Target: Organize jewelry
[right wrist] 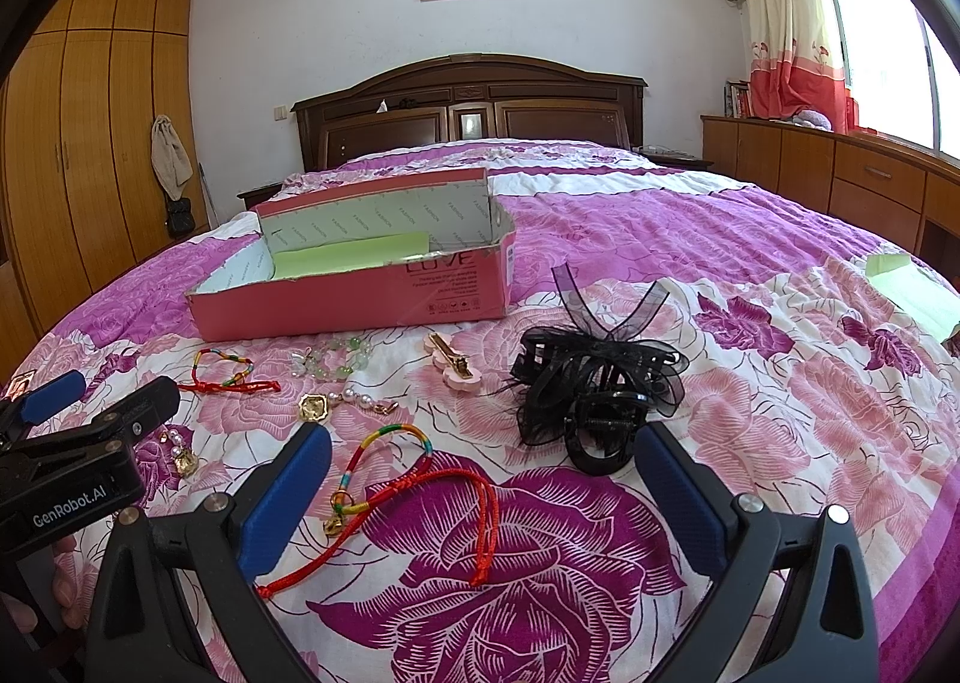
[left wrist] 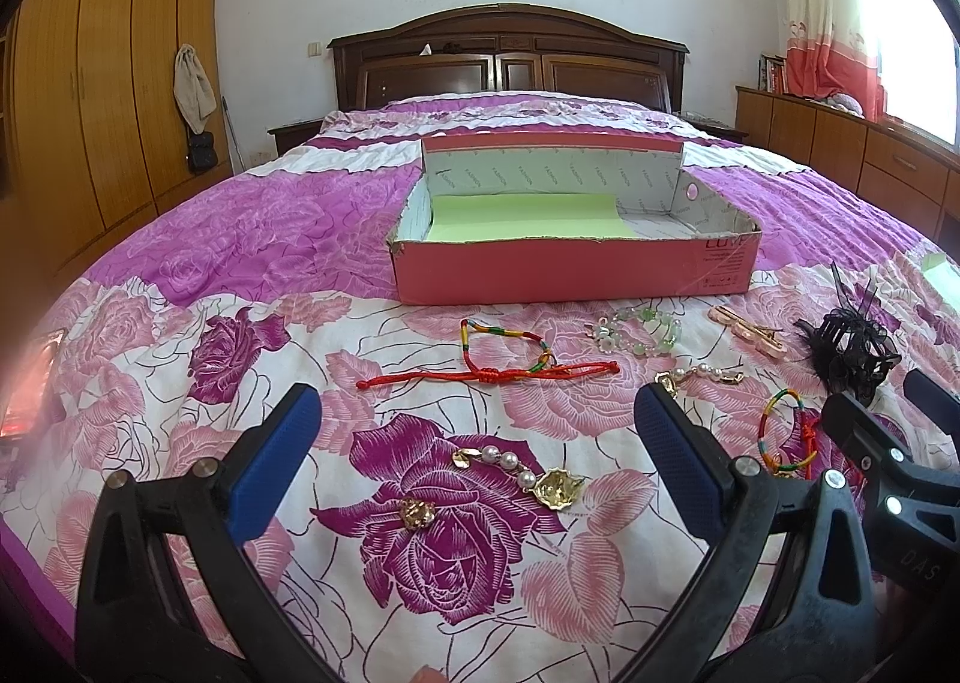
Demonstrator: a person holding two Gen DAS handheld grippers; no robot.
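Observation:
An open pink box [left wrist: 570,269] with a green sheet inside stands on the flowered bedspread; it also shows in the right wrist view [right wrist: 360,299]. Jewelry lies in front of it. My left gripper [left wrist: 474,425] is open and empty, low over a gold-and-pearl piece [left wrist: 522,473]; a red cord bracelet [left wrist: 498,368] lies beyond. My right gripper [right wrist: 480,470] is open and empty over a rainbow-and-red cord bracelet [right wrist: 414,479]. A black hair claw with ribbon [right wrist: 594,383] lies just ahead of its right finger.
A green bead bracelet [left wrist: 642,329], a pink hair clip [right wrist: 456,362] and a second gold-and-pearl piece [right wrist: 342,404] lie near the box. A green paper sheet [right wrist: 912,287] lies at the far right. The headboard [right wrist: 468,107], a wardrobe and cabinets surround the bed.

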